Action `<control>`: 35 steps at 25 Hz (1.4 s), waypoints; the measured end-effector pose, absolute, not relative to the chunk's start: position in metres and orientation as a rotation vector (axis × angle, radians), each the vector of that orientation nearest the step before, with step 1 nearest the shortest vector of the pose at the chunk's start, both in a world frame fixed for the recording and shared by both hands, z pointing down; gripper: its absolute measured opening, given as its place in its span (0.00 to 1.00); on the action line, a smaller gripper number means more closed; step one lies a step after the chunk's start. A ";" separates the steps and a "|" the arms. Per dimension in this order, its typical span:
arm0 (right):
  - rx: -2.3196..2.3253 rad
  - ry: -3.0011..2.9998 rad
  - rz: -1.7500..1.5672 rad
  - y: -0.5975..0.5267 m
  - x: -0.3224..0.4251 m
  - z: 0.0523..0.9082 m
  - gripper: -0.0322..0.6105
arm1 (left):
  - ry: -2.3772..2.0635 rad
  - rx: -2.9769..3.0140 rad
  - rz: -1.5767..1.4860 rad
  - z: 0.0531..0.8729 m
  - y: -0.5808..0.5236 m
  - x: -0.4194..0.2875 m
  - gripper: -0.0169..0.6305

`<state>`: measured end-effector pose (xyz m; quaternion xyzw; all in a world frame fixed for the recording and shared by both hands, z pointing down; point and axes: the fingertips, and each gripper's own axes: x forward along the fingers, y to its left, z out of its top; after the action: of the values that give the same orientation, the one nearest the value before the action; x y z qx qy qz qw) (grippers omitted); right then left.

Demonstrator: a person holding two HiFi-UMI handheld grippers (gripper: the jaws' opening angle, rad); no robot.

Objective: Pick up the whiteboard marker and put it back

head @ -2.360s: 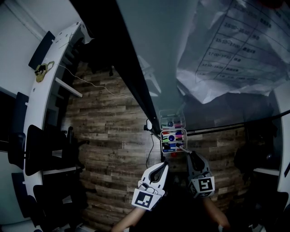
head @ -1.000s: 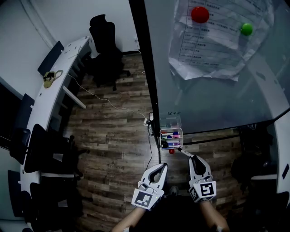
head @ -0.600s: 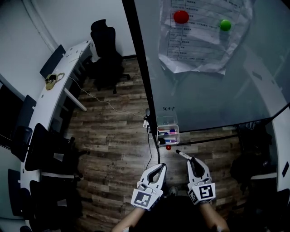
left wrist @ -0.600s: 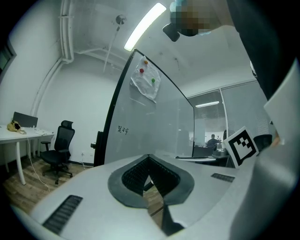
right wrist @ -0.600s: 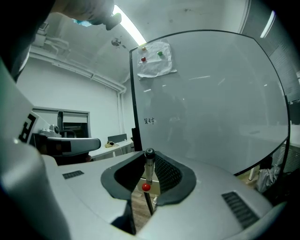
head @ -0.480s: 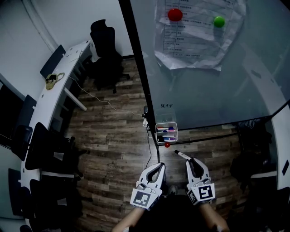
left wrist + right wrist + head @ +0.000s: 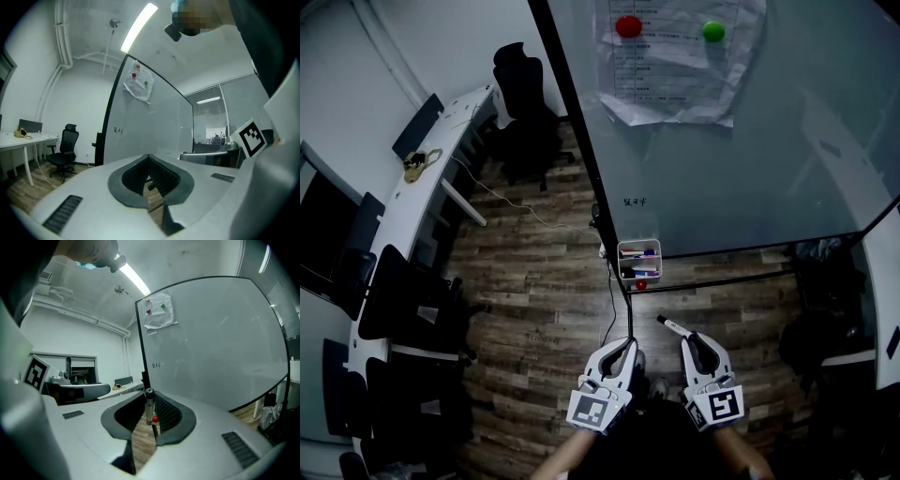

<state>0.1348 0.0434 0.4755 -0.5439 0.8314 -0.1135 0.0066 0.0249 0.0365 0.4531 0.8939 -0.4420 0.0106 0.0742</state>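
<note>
Whiteboard marker (image 7: 672,326): 2.4 s ago its tip was at the clear tray (image 7: 638,262) on the whiteboard (image 7: 750,159); now it is pulled back, well apart from the tray, nearer the person. Pale barrel, dark cap pointing far-left toward the tray. Right gripper (image 7: 687,339) jaws pinch the barrel, cap end protruding beyond them. Left gripper (image 7: 623,347) jaws are pressed together, nothing between them.

Whiteboard marker (image 7: 672,326) gripped by the right gripper (image 7: 694,339)
Its pale barrel with a dark end sits clamped between the 2 fingers (image 7: 169,416) and sticks out beyond their tips. In the head view it slants up and left over the wood floor (image 7: 544,281), toward the small clear holder (image 7: 637,263) of markers at the whiteboard's (image 7: 750,141) lower corner, well apart from it.
</note>
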 end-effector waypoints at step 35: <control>-1.693 2.627 -0.324 0.065 0.104 0.453 0.17 | -1.308 2.765 0.058 0.432 0.056 0.003 0.04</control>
<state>0.1039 0.0646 0.4532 -0.5388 0.8361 -0.1033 0.0000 0.0031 0.0560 0.4323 0.9031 -0.4271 0.0189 0.0411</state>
